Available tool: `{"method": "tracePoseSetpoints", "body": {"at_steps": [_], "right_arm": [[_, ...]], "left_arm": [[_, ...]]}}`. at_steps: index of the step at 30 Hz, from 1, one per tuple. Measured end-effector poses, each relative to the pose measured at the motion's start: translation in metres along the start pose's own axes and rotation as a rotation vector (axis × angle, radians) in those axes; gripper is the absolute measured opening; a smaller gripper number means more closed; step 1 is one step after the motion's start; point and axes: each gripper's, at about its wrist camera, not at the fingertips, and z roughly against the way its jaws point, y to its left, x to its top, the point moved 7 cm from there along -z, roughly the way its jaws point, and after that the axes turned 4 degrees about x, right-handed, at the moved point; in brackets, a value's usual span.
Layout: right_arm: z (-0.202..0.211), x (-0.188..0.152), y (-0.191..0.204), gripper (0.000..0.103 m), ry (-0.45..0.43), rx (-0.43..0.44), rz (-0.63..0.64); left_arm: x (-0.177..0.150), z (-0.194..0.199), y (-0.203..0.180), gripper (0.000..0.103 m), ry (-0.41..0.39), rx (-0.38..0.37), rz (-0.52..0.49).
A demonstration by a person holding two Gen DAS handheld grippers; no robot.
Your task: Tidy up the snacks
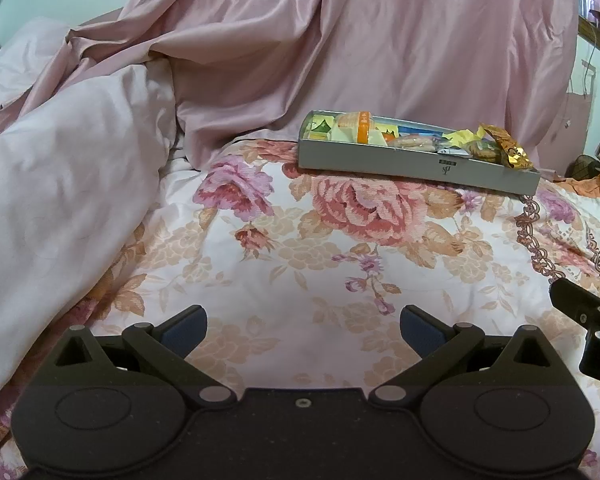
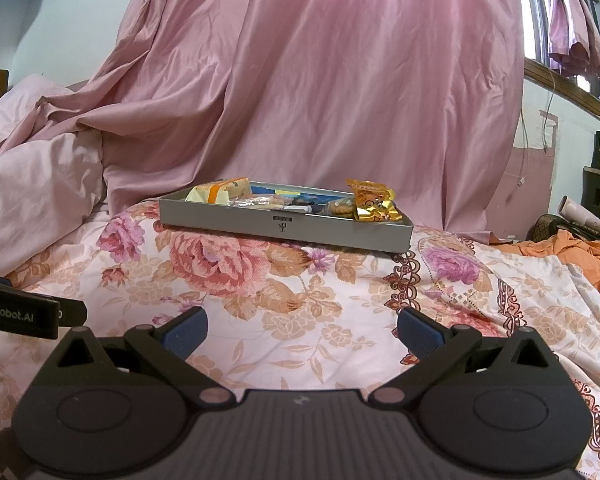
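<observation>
Both pairs of jaws are spread wide with nothing between them. The left gripper [image 1: 303, 326], a black two-finger tool with blue ribbed pads [image 1: 184, 330], is held low over the floral-printed bedspread [image 1: 260, 248]; the right gripper [image 2: 302, 328], of the same build, is held beside it over the same cloth, and a part of each tool can be seen at the edge of the other's view. No snack is touched by either one.

Beyond the fingers, a stretch of bare bedspread is seen, and no loose packet can be made out on it. Farther off, well apart from both grippers, a shallow grey rectangular box [image 1: 380, 160] rests on the bed, slightly tilted on the soft surface. It is filled with mixed snacks: a pale packet with an orange band [image 1: 360, 126] at its left end, small yellow and green wrappers [image 1: 320, 128], clear-wrapped biscuits [image 1: 414, 142] in the middle, and a crinkled gold foil packet [image 1: 508, 150] standing above the rim at the right end.

Behind the box a pink satin sheet [image 2: 320, 80] is draped, with a white duvet [image 1: 60, 184] bunched at the left and an orange cloth [image 2: 580, 256] at the right.

The gathering appears to be largely done. What may remain is tidying inside the box, the gold packet especially.
</observation>
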Motion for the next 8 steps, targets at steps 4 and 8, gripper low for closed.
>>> {"method": "tracePoseSetpoints", "body": {"at_steps": [4, 8], "right_arm": [[-0.0001, -0.0002, 0.0, 0.103, 0.0, 0.0, 0.0], [0.0, 0.0, 0.0001, 0.103, 0.001, 0.0, 0.001]], "left_arm": [[-0.0001, 0.0003, -0.0001, 0.102, -0.001, 0.0, -0.001], [0.0, 0.0002, -0.0001, 0.102, -0.001, 0.002, 0.0]]}}
